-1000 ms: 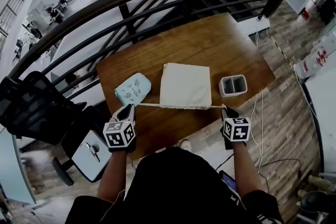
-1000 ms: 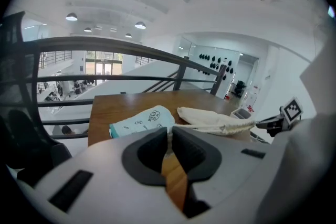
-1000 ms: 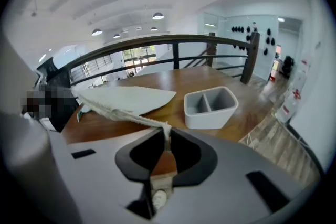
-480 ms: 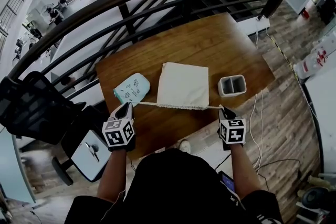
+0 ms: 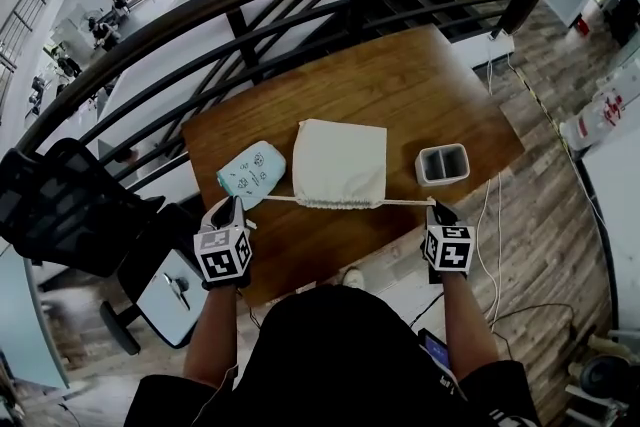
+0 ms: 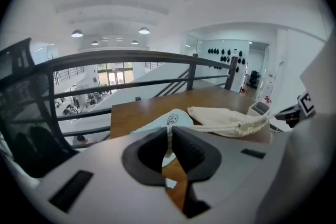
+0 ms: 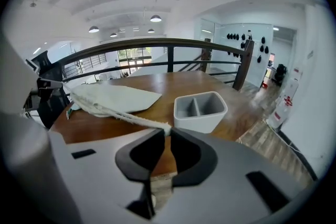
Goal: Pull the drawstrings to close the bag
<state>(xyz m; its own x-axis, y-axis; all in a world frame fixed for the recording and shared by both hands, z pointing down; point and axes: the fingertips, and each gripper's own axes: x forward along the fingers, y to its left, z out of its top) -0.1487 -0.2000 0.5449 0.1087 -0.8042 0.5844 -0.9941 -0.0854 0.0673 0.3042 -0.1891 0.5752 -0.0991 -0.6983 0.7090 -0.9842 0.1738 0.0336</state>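
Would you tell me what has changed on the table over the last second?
The bag has slid slightly left and its mouth has gathered narrower. The left gripper and right gripper stay shut on the drawstring ends; the teal pouch and grey container have not moved.

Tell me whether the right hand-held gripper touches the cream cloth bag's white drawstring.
Touching. Right gripper view: the right hand-held gripper pinches the white drawstring at its jaw tips.

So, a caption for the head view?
Left gripper and right gripper hold taut the drawstrings of a cloth bag on a table.
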